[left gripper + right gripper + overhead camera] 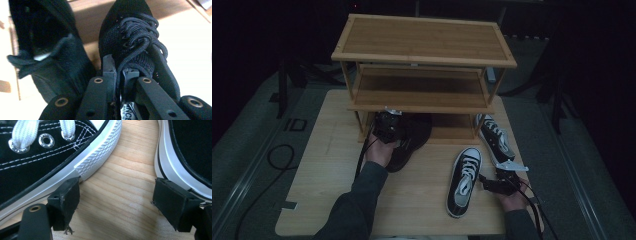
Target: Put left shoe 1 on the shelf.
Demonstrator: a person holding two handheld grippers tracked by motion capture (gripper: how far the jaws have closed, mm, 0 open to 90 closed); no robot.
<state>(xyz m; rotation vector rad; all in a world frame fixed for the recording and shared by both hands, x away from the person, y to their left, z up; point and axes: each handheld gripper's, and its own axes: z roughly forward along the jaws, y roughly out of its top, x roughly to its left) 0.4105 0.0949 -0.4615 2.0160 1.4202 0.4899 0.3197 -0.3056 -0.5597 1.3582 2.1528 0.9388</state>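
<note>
Wooden worktop [337,200]: carrying a three-tier wooden shoe rack [422,55] at its far side and four shoes near the front.

Left tool [120,82]: sitting at the foot of the rack in the high view, with the person's left hand [379,150] behind it. In the left gripper view its jaws are standing close together, clamping the tongue and collar of a black knit shoe [130,42] between the pads. The black laces are lying bunched just ahead of the jaws.

Black knit shoe: lying at the front edge of the bottom shelf, toe pointing in under the rack, heel toward the person.

Second black knit shoe [47,57]: lying just beside the first, to its left in the left gripper view, touching or nearly touching it; which of the two I cannot tell.

Right tool [116,197]: resting low over the worktop near the front right corner, with the person's right hand [514,200] behind it. Its jaws are standing wide apart with bare wood between them.

Black canvas sneaker [463,181]: white laces and white sole, lying just left of the right tool, its sole edge close against the left pad.

Second canvas sneaker [496,137]: lying by the rack's right leg; its white sole is passing close to the right pad.
</note>
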